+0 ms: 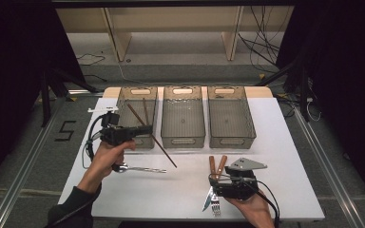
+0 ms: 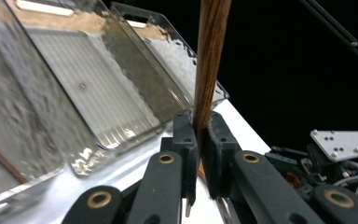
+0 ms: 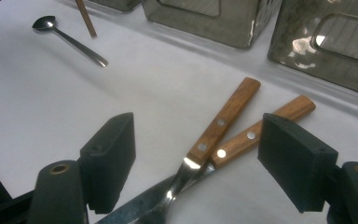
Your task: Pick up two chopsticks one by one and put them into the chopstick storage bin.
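Observation:
My left gripper [image 1: 148, 130] [image 2: 199, 127] hovers over the front of the left bin [image 1: 123, 102], shut on a brown wooden stick [image 1: 166, 155] [image 2: 210, 65]. The stick slants from over that bin down toward the table's middle. Another brown stick [image 1: 145, 110] [image 2: 0, 161] lies inside the same bin. Near the front edge, my right gripper [image 1: 217, 180] [image 3: 200, 147] stands open over a knife and a fork with wooden handles [image 1: 217, 165] [image 3: 226, 116], which lie crossed on the white table. Its pads [image 3: 112, 154] stay clear of both handles.
Three clear plastic bins stand in a row at the back; the middle bin [image 1: 183, 137] and right bin [image 1: 231, 138] hold nothing I can make out. A metal spoon [image 1: 142, 169] [image 3: 70, 39] lies on the table [image 1: 285, 156] below my left hand.

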Demonstrator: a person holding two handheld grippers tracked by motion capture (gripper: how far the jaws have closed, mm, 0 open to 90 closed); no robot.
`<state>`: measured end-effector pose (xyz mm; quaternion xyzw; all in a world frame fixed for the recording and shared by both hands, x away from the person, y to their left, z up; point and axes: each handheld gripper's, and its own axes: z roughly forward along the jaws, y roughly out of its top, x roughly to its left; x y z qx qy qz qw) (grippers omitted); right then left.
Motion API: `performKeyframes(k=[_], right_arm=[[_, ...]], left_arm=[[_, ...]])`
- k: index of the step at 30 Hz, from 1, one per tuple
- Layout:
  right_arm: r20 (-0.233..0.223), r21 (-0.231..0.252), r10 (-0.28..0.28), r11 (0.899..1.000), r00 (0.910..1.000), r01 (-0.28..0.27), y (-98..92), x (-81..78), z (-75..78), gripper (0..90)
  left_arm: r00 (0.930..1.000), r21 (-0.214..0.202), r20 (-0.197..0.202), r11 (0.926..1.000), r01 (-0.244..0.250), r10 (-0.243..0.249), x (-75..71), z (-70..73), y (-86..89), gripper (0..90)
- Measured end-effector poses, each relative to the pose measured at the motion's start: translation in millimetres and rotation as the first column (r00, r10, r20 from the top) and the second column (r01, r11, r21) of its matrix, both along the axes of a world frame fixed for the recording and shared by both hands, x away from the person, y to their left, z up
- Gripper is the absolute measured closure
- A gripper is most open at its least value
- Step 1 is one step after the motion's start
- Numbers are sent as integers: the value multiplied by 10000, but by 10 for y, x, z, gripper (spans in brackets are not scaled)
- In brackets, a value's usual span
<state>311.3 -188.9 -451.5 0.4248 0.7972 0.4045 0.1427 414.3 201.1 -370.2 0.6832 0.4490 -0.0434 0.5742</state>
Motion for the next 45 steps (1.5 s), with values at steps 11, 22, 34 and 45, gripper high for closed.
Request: performKeyframes(k=[11,22,34,45], right_arm=[[280,356,-214,9992,9994,204,-91,-32,-7,251],[446,327,-143,9994,9989,128,-106,-57,-21,232],[521,351,-166,9993,9985,148,-110,-66,-26,235],[860,554,-76,9985,9963,28,-112,-94,-4,224]], left_arm=[[9975,461,-18,9964,-705,706,311,296,308,842],[9866,828,-173,9836,-1604,1623,616,467,586,843],[9663,1193,-609,9629,-2419,2503,873,372,771,842],[9568,2075,-995,9461,-2487,2733,1020,111,708,841]])
